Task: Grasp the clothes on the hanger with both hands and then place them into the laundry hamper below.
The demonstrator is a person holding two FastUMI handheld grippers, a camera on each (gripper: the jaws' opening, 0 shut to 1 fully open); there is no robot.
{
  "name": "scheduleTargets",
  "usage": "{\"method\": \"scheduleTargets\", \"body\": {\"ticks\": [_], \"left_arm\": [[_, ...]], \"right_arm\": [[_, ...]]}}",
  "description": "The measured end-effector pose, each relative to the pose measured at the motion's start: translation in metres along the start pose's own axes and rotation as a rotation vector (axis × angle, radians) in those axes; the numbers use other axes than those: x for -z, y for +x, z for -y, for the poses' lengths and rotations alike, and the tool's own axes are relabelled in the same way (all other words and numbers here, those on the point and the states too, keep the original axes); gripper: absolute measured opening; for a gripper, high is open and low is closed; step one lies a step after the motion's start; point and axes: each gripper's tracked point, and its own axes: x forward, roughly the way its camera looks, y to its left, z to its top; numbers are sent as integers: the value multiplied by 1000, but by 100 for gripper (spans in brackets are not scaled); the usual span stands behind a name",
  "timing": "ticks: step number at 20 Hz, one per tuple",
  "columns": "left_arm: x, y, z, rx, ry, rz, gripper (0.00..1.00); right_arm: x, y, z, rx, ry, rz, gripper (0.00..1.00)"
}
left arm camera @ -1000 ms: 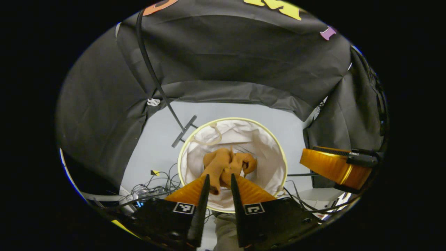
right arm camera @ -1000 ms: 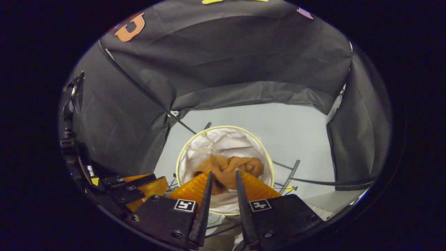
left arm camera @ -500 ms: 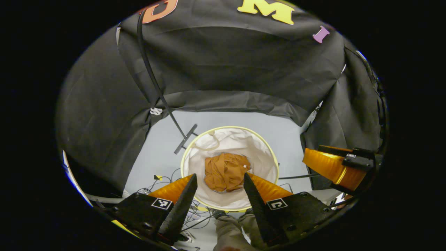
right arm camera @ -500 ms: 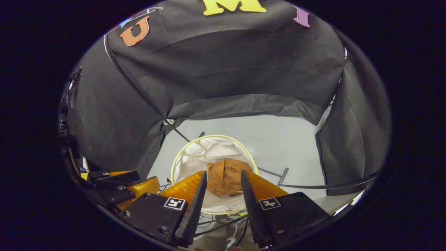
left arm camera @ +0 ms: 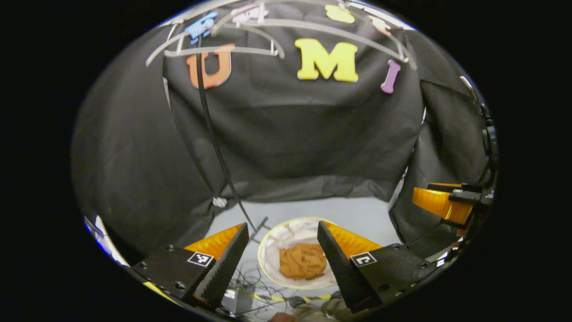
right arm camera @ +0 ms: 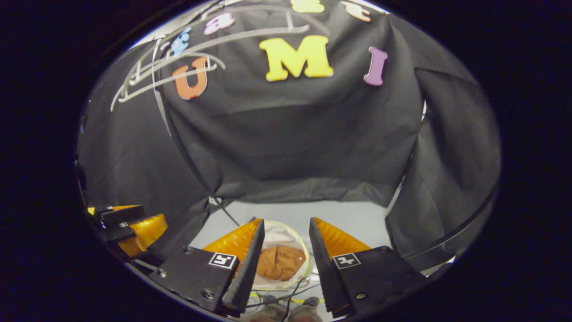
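- My left gripper has its fingers spread wide and holds nothing.
- Below and ahead of it, between the fingers, I see the hamper on the floor, with the clothes bunched inside.
- My right gripper is also spread apart and empty, high above the same hamper.
- The clothes lie in the hamper, well apart from both grippers.
- Up ahead I see a bare hanger on the rail.
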Motion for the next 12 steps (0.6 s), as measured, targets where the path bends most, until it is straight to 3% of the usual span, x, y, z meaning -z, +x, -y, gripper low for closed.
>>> {"method": "scheduleTargets", "body": {"ticks": [2,3,4,7,8,12], "left_arm": [[-29,-26,1,5,30,118,95],[-44,-43,1,3,43,176,89],[-57,-57,1,6,53,230,89],[-80,-102,-7,20,37,355,100],[-91,-111,-6,24,22,382,99],[-126,-162,-4,27,-31,491,99]], "right_arm": [[-30,-31,9,2,-8,103,74],[-45,-48,11,9,-15,151,74],[-61,-70,13,11,-24,202,77],[-100,-131,16,13,-46,340,78],[-109,-154,16,6,-47,381,84],[-135,-212,18,-9,-59,500,89]]}}
